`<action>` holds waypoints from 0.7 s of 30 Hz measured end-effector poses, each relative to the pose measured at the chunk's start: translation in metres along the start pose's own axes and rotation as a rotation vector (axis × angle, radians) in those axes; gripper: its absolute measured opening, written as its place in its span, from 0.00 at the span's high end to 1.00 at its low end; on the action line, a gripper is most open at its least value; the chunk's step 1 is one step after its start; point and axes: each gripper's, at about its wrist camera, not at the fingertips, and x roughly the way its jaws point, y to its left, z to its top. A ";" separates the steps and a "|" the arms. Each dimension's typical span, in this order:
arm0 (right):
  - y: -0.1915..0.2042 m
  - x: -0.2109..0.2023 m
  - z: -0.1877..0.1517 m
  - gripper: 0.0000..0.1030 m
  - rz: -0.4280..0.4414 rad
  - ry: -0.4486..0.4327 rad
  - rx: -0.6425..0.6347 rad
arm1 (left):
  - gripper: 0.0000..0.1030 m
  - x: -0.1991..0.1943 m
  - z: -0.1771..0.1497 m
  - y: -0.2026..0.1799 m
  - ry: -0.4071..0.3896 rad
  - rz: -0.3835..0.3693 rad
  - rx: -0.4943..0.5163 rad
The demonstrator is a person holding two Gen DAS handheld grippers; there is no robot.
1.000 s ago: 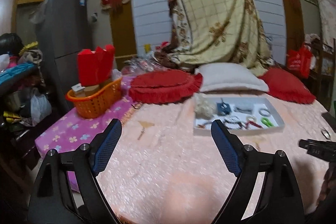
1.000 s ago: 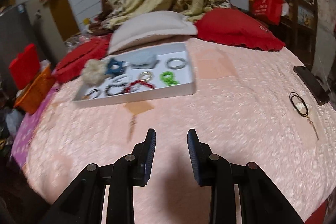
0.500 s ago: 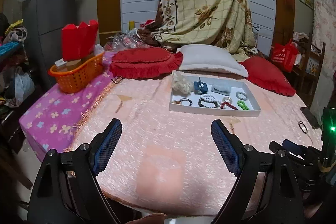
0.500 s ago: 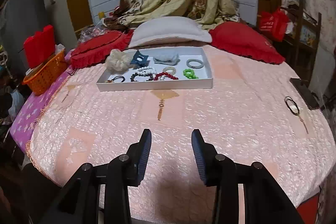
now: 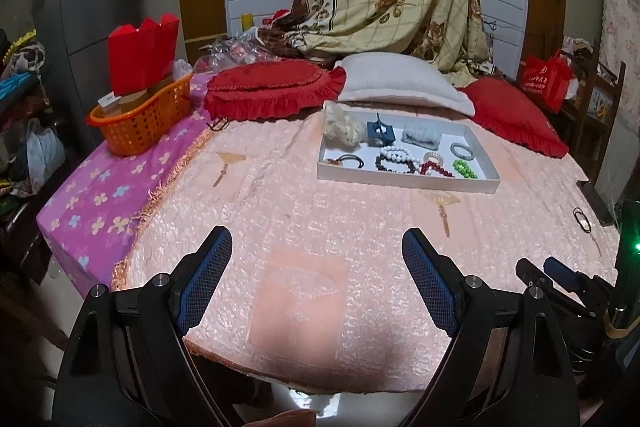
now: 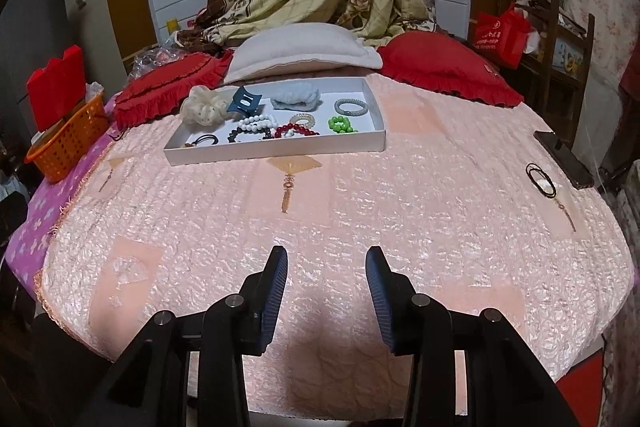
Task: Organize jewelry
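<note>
A: How were the left tongs (image 5: 316, 281) set?

B: Spread wide with nothing between them, poised above the near edge of the bed (image 5: 360, 227). The right tongs (image 6: 327, 289) stood narrower but also parted and bare, likewise over the near edge.

A: And the jewelry?

B: Most of it lay in the white tray (image 6: 276, 149) toward the far edge, just in front of the pillows: beaded bracelets, a green bead ring (image 6: 341, 125), a blue hair claw (image 6: 244, 102), scrunchies. The tray's long axis ran side to side across the bed. One piece was outside it: a black cord loop (image 6: 541, 179) near the right edge of the bed, just beside a dark phone (image 6: 564, 159).

A: So which hand was better placed?

B: I'd judge the right. The loop lay ahead and to the right of its tongs, well apart from the tray; in the left view it sat far off at the right margin (image 5: 582, 219).

A: Room to move?

B: Plenty. The quilt between the tongs and the loop was bare. The phone and the bed's right edge crowded the loop's far side, so coming in from the near side looked safer.
</note>
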 end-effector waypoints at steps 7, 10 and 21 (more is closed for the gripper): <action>0.005 0.004 -0.004 0.62 -0.006 0.015 -0.019 | 0.15 0.010 -0.005 0.001 0.055 -0.008 -0.016; 0.008 0.005 -0.005 0.62 -0.008 0.019 -0.027 | 0.15 0.011 -0.007 -0.001 0.063 -0.003 -0.006; 0.010 0.007 -0.008 0.62 -0.038 0.025 -0.050 | 0.15 0.018 -0.012 -0.005 0.093 0.031 0.022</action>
